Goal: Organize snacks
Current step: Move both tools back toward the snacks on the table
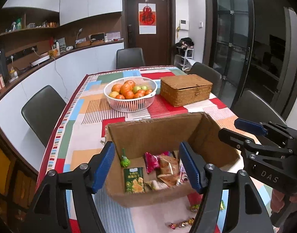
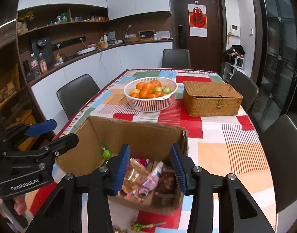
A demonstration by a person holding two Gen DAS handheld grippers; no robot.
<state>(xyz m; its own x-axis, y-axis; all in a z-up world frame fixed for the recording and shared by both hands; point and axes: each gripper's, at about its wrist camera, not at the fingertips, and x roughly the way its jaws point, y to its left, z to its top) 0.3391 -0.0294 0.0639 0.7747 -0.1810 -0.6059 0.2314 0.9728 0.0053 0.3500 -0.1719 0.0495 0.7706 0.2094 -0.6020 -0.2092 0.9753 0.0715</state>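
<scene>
Left wrist: open cardboard box (image 1: 158, 134) holds mixed snack packets (image 1: 165, 167).

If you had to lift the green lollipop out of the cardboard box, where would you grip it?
I would pinch the green lollipop by its thin stick, coming from above through the open top of the cardboard box. The stick leans up against the wall, clear of the other packets.

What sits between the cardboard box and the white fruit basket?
Nothing: only bare patterned tablecloth separates the cardboard box from the fruit basket, in both wrist views.
</scene>
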